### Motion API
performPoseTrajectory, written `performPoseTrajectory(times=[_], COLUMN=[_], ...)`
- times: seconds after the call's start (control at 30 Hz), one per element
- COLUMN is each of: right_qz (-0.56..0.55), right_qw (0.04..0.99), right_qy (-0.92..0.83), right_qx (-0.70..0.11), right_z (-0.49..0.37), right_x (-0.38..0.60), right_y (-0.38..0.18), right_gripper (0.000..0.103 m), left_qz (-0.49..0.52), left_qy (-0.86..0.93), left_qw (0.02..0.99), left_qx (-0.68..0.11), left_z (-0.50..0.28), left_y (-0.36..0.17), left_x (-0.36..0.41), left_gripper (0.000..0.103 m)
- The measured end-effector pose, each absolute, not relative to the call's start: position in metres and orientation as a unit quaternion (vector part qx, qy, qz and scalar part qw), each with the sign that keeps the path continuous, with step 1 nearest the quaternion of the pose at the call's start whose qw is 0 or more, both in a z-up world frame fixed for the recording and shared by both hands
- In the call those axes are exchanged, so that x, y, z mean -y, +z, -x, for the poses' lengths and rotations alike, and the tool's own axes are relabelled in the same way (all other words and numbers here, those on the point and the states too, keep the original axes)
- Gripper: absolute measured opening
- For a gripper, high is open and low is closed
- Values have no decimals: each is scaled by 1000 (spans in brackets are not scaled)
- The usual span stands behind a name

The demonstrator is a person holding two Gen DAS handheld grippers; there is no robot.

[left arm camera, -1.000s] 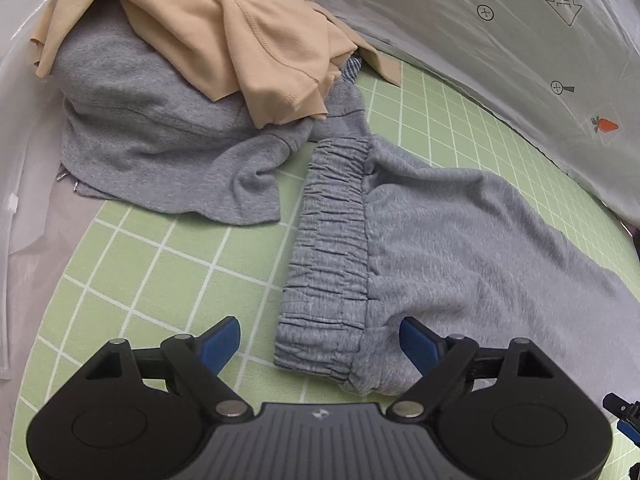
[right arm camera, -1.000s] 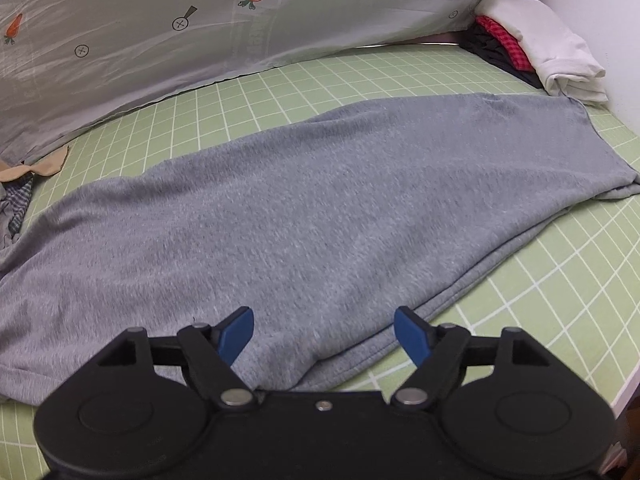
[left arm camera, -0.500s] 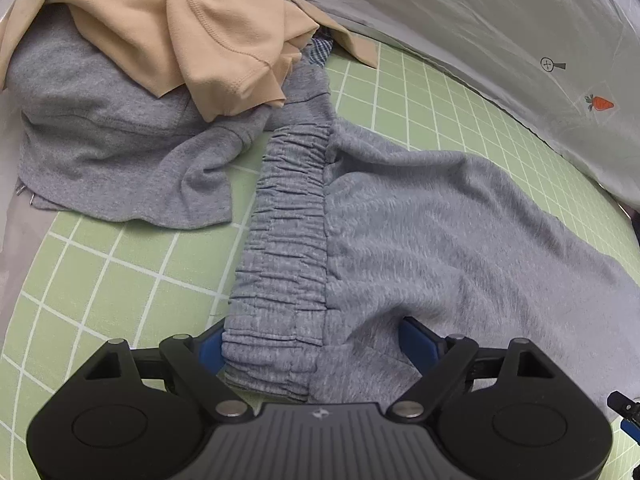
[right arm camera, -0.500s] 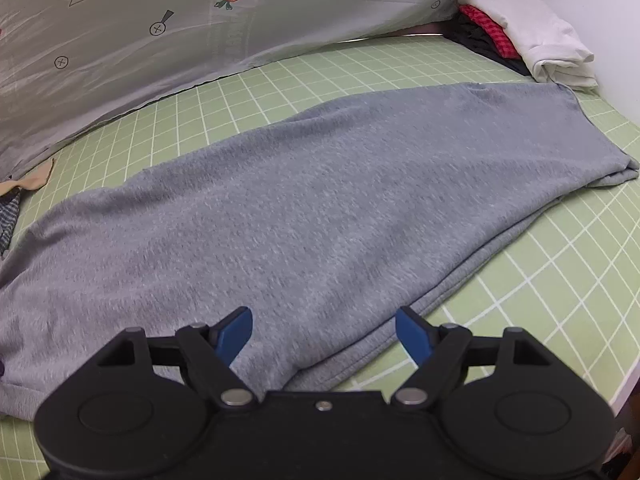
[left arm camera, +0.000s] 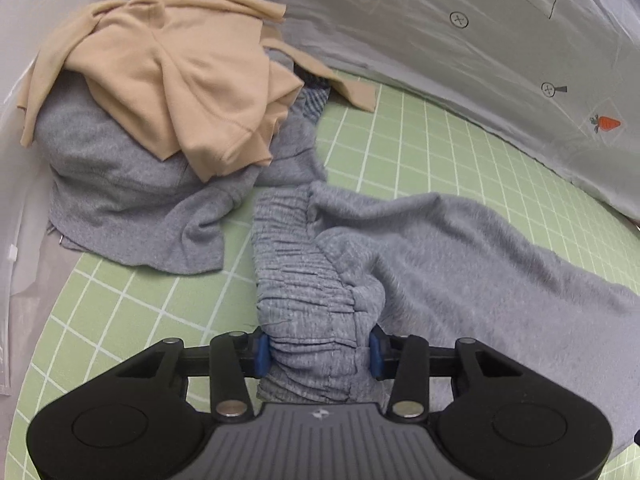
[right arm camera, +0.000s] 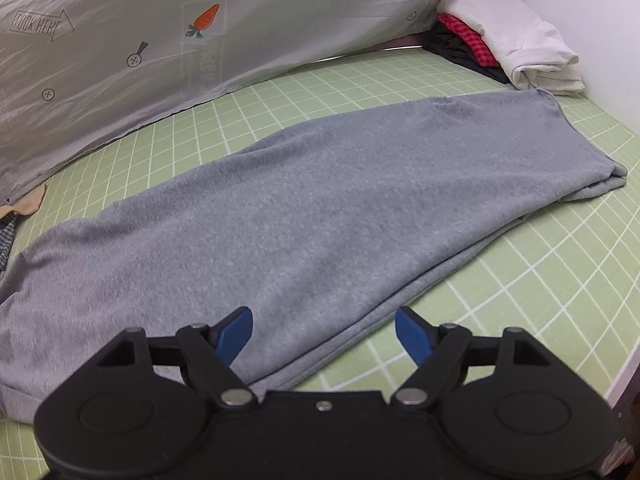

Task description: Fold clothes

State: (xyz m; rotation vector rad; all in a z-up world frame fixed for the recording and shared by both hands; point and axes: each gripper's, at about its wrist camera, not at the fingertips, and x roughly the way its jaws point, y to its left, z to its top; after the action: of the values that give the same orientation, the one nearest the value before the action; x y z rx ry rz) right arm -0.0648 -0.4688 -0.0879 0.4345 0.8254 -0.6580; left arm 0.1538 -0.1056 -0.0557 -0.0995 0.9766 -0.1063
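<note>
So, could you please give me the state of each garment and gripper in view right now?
Left gripper: shut on the waistband.
Right gripper: open, over the trousers' near edge.
Grey fleece trousers: laid flat, elastic waistband bunched.
Beige cotton top: crumpled on the pile.
Grey sweatshirt: crumpled beneath.
White folded garment: stacked.

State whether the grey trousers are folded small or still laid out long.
Laid out long: the grey trousers stretch across the mat, legs stacked.

Left tongs (left arm camera: 318, 354) have closed on the gathered waistband (left arm camera: 304, 280).
</note>
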Motion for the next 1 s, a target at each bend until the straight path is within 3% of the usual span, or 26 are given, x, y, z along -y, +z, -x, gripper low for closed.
performPoseTrajectory(times=[0.4,0.7,0.83,1.0], right_qz=[-234,-237,-241,-249], right_qw=[827,816,812,808], right_qy=[-352,-384,-383,-382], right_qx=[-371,-361,-369,-374], right_z=[110,124,121,104], right_x=[602,696,723,748], right_y=[-80,-85,-93,-104], right_gripper=[79,79,79,79], left_qz=[-20,-72,-81,-74], left_qy=[-102,-145,-120,-131], left_qw=[913,877,863,868], left_qx=[-394,-451,-484,-474], left_z=[-120,-88,-85,-82], left_y=[-12,-69,-95,-83], left_x=[259,379,392,396], left_gripper=[45,45,49,57])
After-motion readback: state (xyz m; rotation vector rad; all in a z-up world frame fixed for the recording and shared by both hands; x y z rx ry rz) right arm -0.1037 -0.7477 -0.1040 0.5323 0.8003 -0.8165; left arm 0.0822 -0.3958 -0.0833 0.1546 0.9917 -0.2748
